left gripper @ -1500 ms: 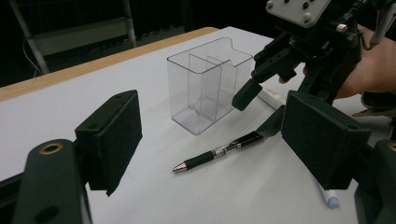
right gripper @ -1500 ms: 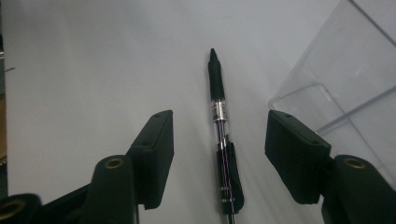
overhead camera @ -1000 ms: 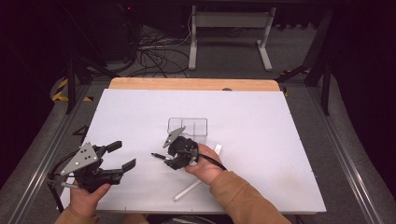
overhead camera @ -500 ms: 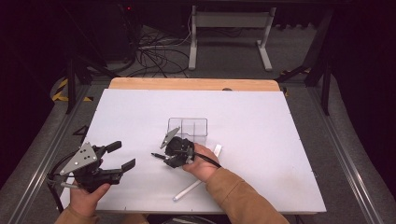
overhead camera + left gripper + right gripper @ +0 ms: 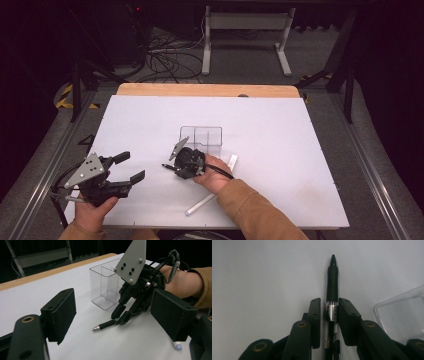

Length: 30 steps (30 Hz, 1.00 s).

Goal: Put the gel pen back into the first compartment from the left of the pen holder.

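A black pen (image 5: 332, 282) with a rubber grip runs straight out between the jaws of my right gripper (image 5: 329, 302), which is shut on its clear barrel. In the high view that gripper (image 5: 186, 162) is at the table's middle, and the pen's tip (image 5: 166, 166) points left, low over the white table (image 5: 280, 135). A clear plastic box (image 5: 201, 139) with two compartments stands upright just behind it. My left gripper (image 5: 125, 167) is open near the front left with nothing in it. From it I see the pen (image 5: 105, 326), the box (image 5: 106, 287) and the right gripper (image 5: 130, 307).
Two white markers lie on the table: one (image 5: 231, 162) beside the right wrist, one (image 5: 200, 204) near the front edge under the forearm. A marker's tip (image 5: 178, 346) shows by the left gripper's jaw. A wooden strip (image 5: 205, 90) edges the table's far side.
The right gripper with the pen has edged slightly left and toward the front. The left gripper has stayed in place, open.
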{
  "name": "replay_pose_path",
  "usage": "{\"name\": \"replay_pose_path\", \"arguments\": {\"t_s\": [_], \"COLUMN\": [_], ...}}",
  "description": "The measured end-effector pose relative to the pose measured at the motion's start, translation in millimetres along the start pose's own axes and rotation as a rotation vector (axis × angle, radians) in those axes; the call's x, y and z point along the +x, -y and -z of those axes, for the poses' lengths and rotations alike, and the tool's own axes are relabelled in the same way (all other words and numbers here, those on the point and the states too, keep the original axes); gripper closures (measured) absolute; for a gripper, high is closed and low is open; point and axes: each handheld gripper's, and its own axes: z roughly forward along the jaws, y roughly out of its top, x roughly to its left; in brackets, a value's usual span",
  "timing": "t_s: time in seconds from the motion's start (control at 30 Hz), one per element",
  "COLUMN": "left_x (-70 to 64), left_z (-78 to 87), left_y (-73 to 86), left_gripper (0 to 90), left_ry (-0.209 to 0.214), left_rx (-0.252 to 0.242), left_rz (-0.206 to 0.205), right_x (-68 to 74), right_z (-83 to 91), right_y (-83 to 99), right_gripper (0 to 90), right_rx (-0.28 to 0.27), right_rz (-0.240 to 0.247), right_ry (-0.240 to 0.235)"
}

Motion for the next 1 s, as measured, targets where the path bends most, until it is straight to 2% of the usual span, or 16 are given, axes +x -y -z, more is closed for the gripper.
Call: {"name": "replay_pose_path", "arguments": {"t_s": [0.07,0.27,0.4,0.5,0.57,0.9,0.93,1.0], "left_x": [0.4,0.6,1.1,1.1,0.6,0.2,1.2,0.6], "left_z": [-0.3,0.8,0.7,0.8,0.8,1.6,2.1,2.4], "left_y": [0.0,0.0,-0.3,-0.2,0.1,-0.4,-0.9,-0.9], "left_gripper": [21.4,21.5,21.5,21.5,21.5,21.5,21.5,21.5], "left_ry": [-0.002,0.000,-0.002,-0.001,0.000,-0.005,-0.010,-0.009], "left_rx": [0.001,-0.003,0.000,0.000,-0.005,-0.013,-0.013,-0.014], "left_rz": [-0.009,0.003,-0.008,-0.005,0.004,0.003,-0.012,-0.003], "right_x": [0.4,0.5,0.9,1.7,2.1,2.2,2.4,2.8], "right_z": [-0.2,-0.3,-0.1,-0.1,1.0,19.5,21.4,26.0], "right_y": [-0.5,-1.3,-2.1,-3.0,-3.1,-3.6,-3.7,-3.6], "right_gripper": [78.1,79.1,79.7,79.8,79.8,79.9,79.9,79.9], "right_rx": [0.002,0.006,0.012,0.015,0.015,-0.033,-0.040,-0.056], "right_rz": [0.002,-0.005,-0.001,0.015,0.009,-0.020,-0.019,-0.024], "right_ry": [-0.007,-0.006,0.000,0.006,0.004,-0.005,-0.002,0.001]}}
